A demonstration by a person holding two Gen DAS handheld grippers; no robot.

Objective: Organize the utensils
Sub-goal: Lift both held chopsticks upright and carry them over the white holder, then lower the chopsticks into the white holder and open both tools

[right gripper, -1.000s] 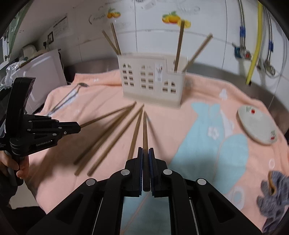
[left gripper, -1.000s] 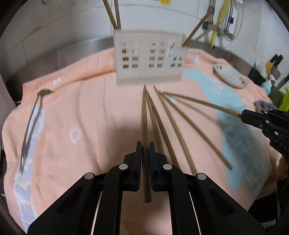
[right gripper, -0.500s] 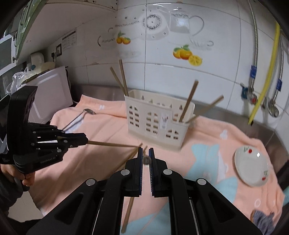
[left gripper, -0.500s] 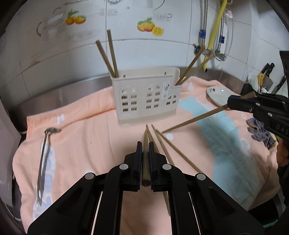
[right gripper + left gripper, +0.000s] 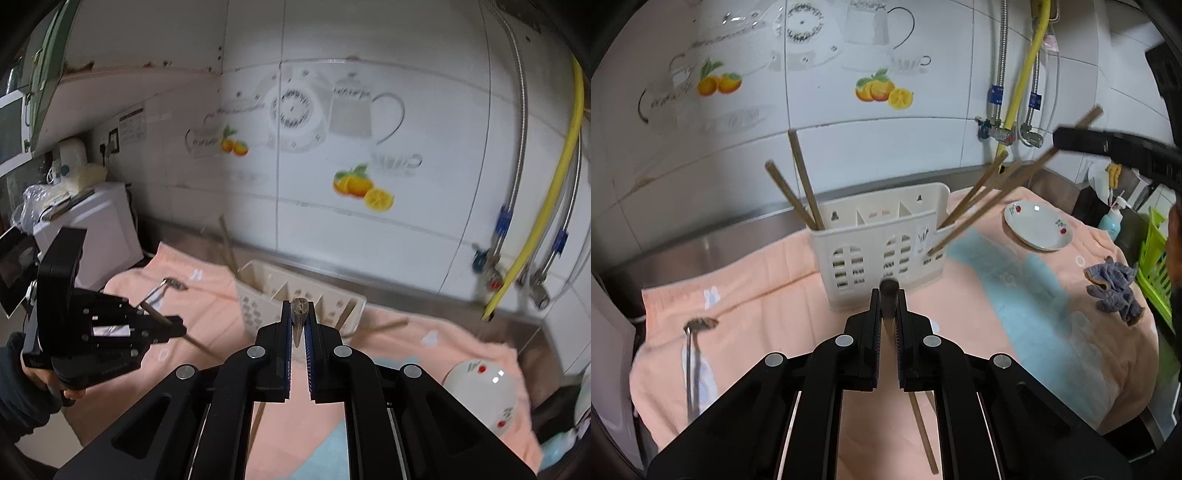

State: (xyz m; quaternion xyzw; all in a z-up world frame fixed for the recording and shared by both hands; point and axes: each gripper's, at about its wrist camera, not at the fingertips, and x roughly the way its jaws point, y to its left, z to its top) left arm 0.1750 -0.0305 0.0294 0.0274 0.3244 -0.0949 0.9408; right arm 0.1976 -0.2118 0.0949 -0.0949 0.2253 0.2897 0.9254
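Left wrist view: left gripper [image 5: 888,306] clamped tight on 1 chopstick [image 5: 888,291], raised in front of the caddy [image 5: 882,254]. 2 sticks stand in its left slot, 2 lean in the right. Right gripper [image 5: 299,317] likewise pinches 1 chopstick [image 5: 299,308] above the caddy. Judgement: tip each stick tail-down over a slot before letting go; feed 1 at a time to avoid clashing.

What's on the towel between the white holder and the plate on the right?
Nothing lies there: in the left wrist view, bare towel separates the holder from the plate; only raised chopsticks cross above.
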